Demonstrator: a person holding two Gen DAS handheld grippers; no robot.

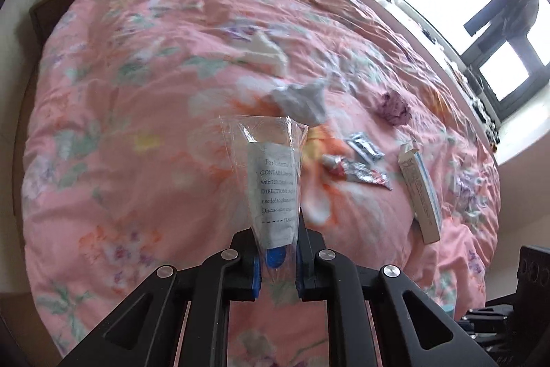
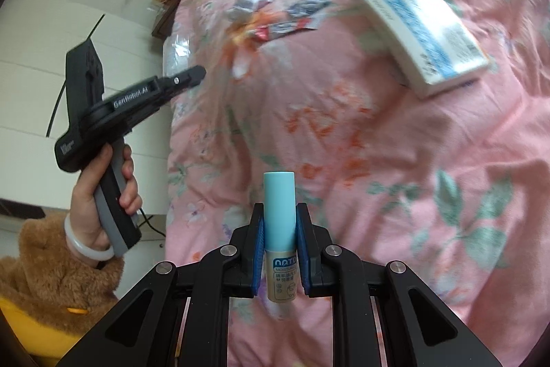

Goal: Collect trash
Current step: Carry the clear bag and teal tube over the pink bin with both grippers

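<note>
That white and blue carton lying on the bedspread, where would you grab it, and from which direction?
Grip the white and blue carton across its narrow width, near the middle, coming down from above. It lies flat on the soft quilt, so its long side edges stand exposed; the open flap end would likely crumple.

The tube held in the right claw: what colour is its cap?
Light blue cap, clearest in the right wrist view.

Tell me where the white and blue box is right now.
The white and blue box lies on the pink quilt, right of the foil wrappers in the left wrist view, untouched by either gripper.
</note>
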